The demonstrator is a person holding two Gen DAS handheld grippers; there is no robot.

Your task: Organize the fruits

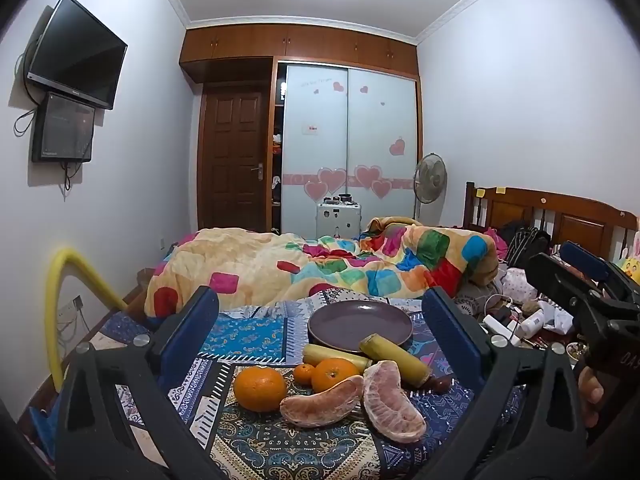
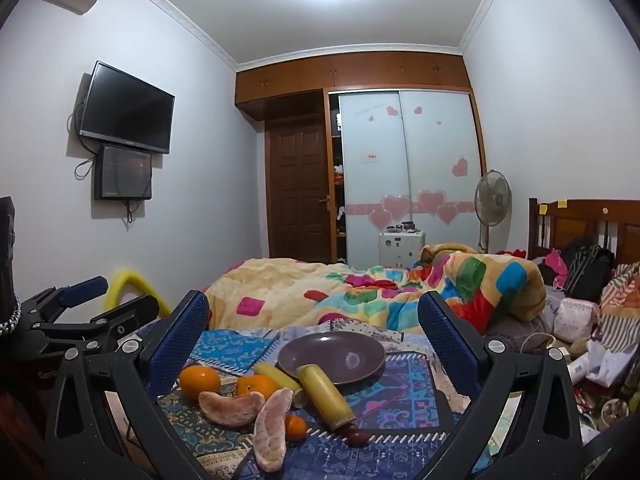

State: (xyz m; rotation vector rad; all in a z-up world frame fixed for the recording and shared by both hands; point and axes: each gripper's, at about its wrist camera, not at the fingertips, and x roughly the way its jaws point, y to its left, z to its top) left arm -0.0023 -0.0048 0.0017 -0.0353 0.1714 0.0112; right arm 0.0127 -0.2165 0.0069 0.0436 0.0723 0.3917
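Left wrist view: the left gripper (image 1: pixel 320 316) hovers with fingers wide apart, holding nothing. Between them, on a patterned cloth (image 1: pixel 256 440), lie two pomelo segments (image 1: pixel 394 400), oranges (image 1: pixel 260 388) and sugarcane pieces (image 1: pixel 396 356) near a purple plate (image 1: pixel 360 326).

Right wrist view: the right gripper (image 2: pixel 314 320) is likewise spread apart and holds nothing above the same fruit; the plate (image 2: pixel 332 356) lies just beyond.

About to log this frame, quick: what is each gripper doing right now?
Left gripper: open, holding nothing, fruit ahead of it.
Right gripper: open, holding nothing, aimed at the purple plate.
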